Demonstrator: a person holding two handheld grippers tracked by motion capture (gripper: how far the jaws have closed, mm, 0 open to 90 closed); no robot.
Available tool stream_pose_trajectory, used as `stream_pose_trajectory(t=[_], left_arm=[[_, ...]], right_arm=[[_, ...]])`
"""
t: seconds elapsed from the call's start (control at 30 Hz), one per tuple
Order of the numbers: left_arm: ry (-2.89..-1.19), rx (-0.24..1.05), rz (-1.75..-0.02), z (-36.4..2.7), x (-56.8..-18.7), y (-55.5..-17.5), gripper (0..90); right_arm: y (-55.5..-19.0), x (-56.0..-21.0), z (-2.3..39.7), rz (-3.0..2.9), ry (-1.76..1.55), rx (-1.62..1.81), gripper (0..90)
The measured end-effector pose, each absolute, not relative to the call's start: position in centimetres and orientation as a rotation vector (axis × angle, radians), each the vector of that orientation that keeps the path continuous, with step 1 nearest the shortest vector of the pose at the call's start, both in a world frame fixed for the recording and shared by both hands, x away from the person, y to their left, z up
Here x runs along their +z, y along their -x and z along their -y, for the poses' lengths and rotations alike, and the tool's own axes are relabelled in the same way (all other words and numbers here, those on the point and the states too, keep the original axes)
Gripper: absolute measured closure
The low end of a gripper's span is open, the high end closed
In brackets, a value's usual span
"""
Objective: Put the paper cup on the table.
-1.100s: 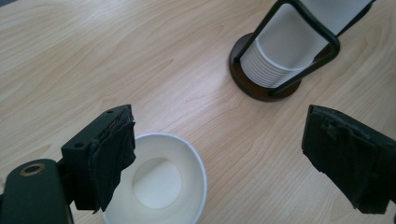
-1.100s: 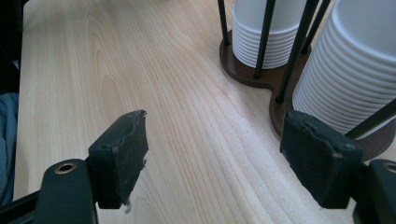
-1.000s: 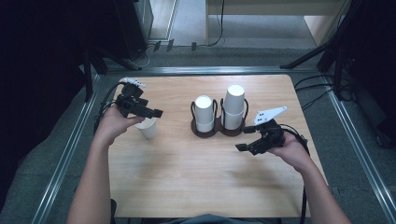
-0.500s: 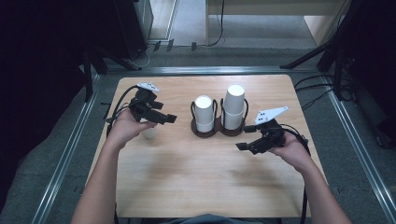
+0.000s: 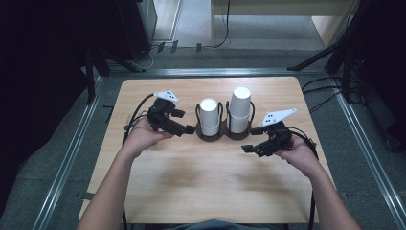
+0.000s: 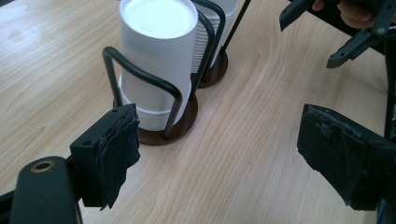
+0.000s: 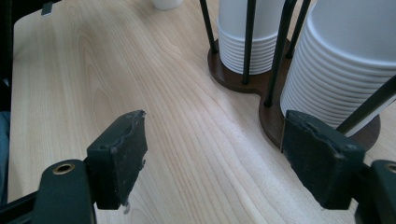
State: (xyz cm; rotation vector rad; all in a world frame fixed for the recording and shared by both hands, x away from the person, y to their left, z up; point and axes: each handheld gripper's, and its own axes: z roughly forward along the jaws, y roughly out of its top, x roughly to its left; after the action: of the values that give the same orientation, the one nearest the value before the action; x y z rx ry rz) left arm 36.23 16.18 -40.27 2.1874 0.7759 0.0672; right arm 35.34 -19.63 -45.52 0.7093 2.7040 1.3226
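Pale wood-grain table [image 5: 201, 191], rounded corners. At its middle a dark brown double-disc cup holder [image 5: 222, 135] with black wire hoops, carrying two stacks of white paper cups: shorter left stack [image 5: 209, 116], taller right stack [image 5: 239, 109], rims ribbed where they nest. Left gripper [image 5: 184, 129] hovers just left of the holder, jaws wide apart and empty; in the left gripper view its frayed black pads [image 6: 119, 154] frame the shorter stack [image 6: 156, 60]. Right gripper [image 5: 251, 145] sits just right of and nearer than the holder, jaws likewise spread wide, holding nothing. A single white cup [image 7: 166, 3] stands at the table's far side in the right gripper view.
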Motion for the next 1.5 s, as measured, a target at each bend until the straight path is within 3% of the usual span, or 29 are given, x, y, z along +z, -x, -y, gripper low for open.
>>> stream_pose_trajectory(t=[0.53,0.83,1.5], left_arm=[[-2.174,-0.026,-0.683,-12.1,-42.2,-34.4,13.3],[-2.187,0.026,-0.656,-10.5,-43.4,-33.5,13.8],[-2.211,-0.01,-0.691,-8.9,-44.9,-33.6,13.8]], right_arm=[[-35.1,-45.3,19.5,-2.688,-0.704,1.326,21.8],[-35.0,-45.4,19.2,-2.687,-0.696,1.316,21.7],[-35.0,-45.5,19.3,-2.686,-0.681,1.309,20.7]])
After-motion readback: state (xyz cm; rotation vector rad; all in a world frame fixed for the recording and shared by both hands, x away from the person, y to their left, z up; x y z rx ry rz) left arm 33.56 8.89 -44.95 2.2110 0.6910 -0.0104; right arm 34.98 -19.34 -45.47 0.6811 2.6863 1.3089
